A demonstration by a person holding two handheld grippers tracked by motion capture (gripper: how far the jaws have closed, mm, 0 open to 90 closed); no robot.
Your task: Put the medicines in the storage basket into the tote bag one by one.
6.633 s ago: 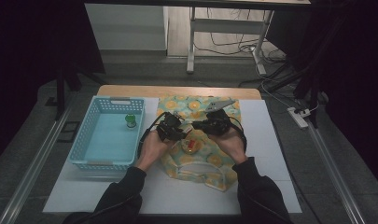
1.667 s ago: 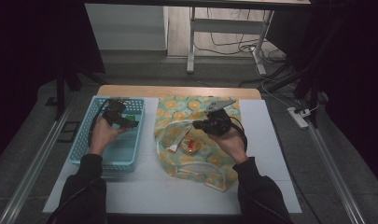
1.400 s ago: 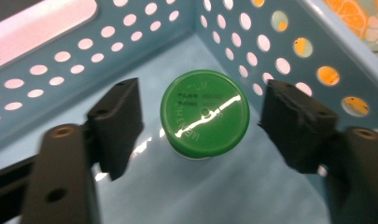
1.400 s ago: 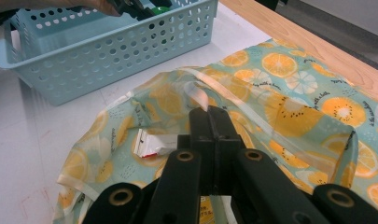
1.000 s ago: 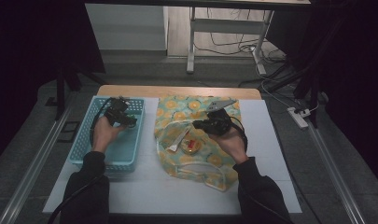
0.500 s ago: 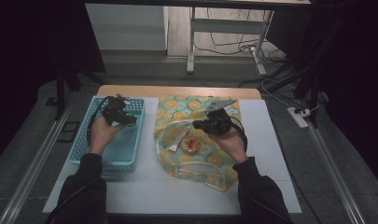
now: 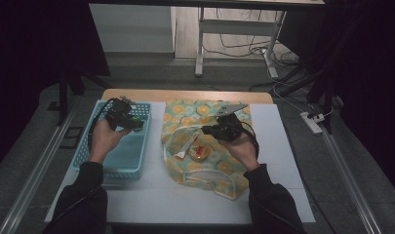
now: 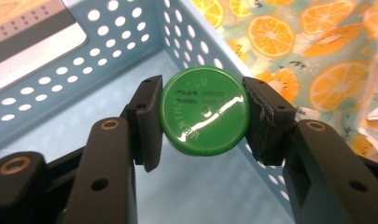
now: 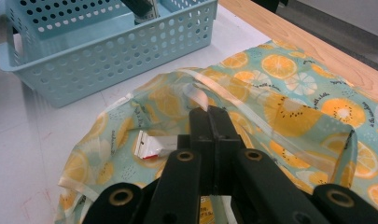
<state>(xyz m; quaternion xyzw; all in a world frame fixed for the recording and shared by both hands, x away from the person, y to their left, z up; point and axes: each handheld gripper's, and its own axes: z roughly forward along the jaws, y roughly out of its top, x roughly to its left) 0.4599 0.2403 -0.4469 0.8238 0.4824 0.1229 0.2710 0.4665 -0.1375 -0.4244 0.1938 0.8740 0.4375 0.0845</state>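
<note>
Gripping a round green cap [image 8: 204,110] by its rim between both black pads, the left gripper [image 7: 131,123] hangs over the pale blue perforated basket [image 7: 136,163] at the left of the white table [image 7: 283,161]. Beside it lies an orange-slice print bag [image 7: 205,170], its clear edge pinched in the fully closed jaws of the right gripper [image 9: 210,122]. Smaller still, a white-and-red sachet [image 9: 151,143] rests inside the bag, just left of those jaws.

Dim room — grey floor [image 7: 34,185], cables [image 7: 244,46], white power strip [image 7: 313,124].
</note>
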